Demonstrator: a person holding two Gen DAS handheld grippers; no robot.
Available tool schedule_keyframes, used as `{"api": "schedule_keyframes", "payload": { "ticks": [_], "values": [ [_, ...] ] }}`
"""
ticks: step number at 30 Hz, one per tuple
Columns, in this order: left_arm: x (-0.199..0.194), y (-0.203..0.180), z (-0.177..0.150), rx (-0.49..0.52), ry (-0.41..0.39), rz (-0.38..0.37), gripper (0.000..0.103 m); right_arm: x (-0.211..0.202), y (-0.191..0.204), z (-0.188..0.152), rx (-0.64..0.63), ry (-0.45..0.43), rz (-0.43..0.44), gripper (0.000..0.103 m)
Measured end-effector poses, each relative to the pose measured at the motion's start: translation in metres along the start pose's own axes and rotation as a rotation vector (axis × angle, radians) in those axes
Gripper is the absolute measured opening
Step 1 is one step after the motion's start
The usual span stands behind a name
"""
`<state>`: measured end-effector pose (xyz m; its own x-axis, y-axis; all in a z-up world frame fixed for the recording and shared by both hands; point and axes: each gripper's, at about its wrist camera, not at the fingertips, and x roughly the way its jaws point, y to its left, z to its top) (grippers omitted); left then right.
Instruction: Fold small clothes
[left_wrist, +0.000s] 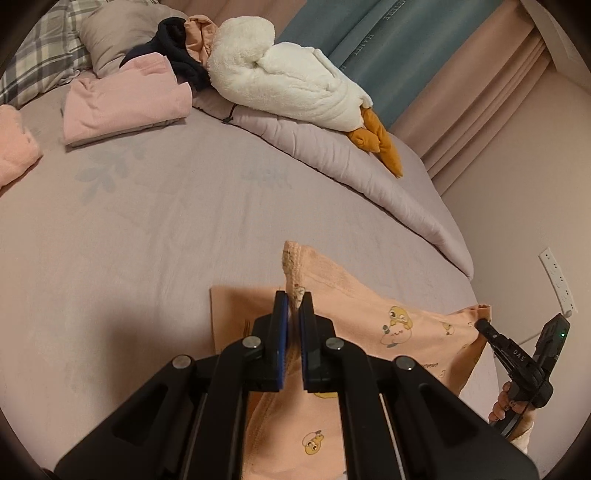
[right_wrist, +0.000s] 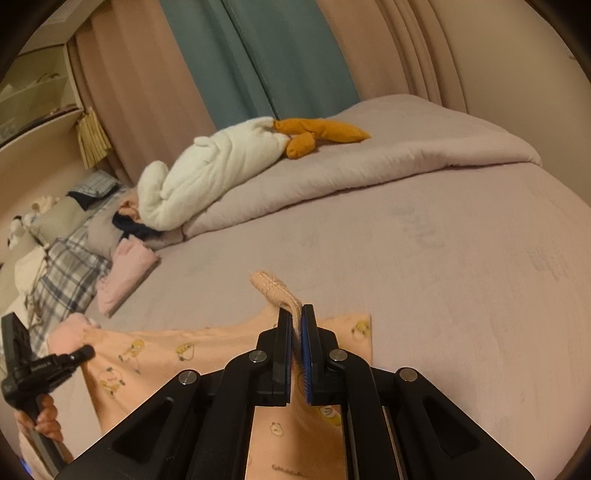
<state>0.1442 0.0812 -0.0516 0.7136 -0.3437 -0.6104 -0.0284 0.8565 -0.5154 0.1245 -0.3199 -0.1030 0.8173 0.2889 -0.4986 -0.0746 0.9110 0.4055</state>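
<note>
A small peach garment (left_wrist: 369, 310) printed with yellow cartoon figures hangs stretched between both grippers above the bed. My left gripper (left_wrist: 293, 299) is shut on one ribbed edge of it, and a corner of cloth pokes up past the pads. In the left wrist view the right gripper (left_wrist: 482, 325) shows at the far right, pinching the other corner. The right wrist view has the right gripper (right_wrist: 296, 314) shut on a ribbed hem, with the peach garment (right_wrist: 155, 354) spreading left toward the left gripper (right_wrist: 86, 352), held by a hand (right_wrist: 46, 419).
The mauve bed sheet (left_wrist: 166, 229) stretches ahead. A folded pink garment (left_wrist: 125, 103) lies at the far left, with a white plush goose (left_wrist: 288, 77) on a rolled quilt (left_wrist: 369, 177), plaid pillows (left_wrist: 40, 59) and curtains (left_wrist: 388, 40) behind. A power strip (left_wrist: 557, 280) hangs on the right wall.
</note>
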Motion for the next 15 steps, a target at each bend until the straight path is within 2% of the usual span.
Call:
{"api": "schedule_keyframes", "payload": {
  "ticks": [6,15],
  "values": [
    [0.038,0.012,0.013,-0.021,0.047,0.042,0.005,0.04,-0.006,0.009,0.003,0.07,-0.008,0.006],
    [0.084,0.04,0.01,-0.085,0.138,0.109,0.005,0.092,-0.02,-0.003,0.017,0.192,-0.068,0.007]
  ]
}}
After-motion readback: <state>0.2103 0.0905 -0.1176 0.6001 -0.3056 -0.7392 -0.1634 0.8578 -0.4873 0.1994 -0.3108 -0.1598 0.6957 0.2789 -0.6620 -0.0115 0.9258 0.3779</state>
